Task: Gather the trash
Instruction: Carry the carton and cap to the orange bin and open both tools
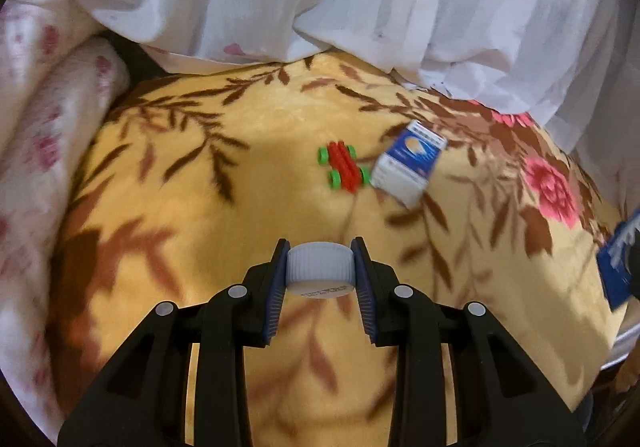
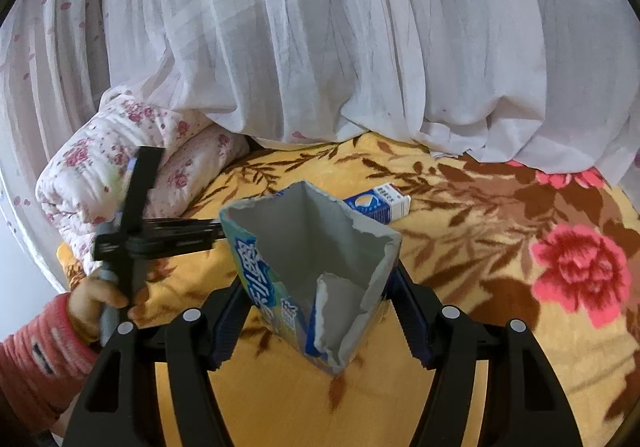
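1. I am gripping a white bottle cap [image 1: 321, 267] with the left gripper [image 1: 321, 271]; its jaws are clamped on the cap's ribbed sides, low in the centre of the left wrist view.
2. I am holding a torn-open carton [image 2: 312, 271] with the right gripper [image 2: 316, 311], jaws pressing on both its sides, mouth facing up.
3. A small blue-and-white box [image 1: 408, 167] is lying on the yellow flowered blanket [image 1: 200, 207], right of centre, touching a red-and-green toy [image 1: 344, 166].
4. A hand [image 2: 100, 299] in a red sleeve is showing at the lower left of the right wrist view.
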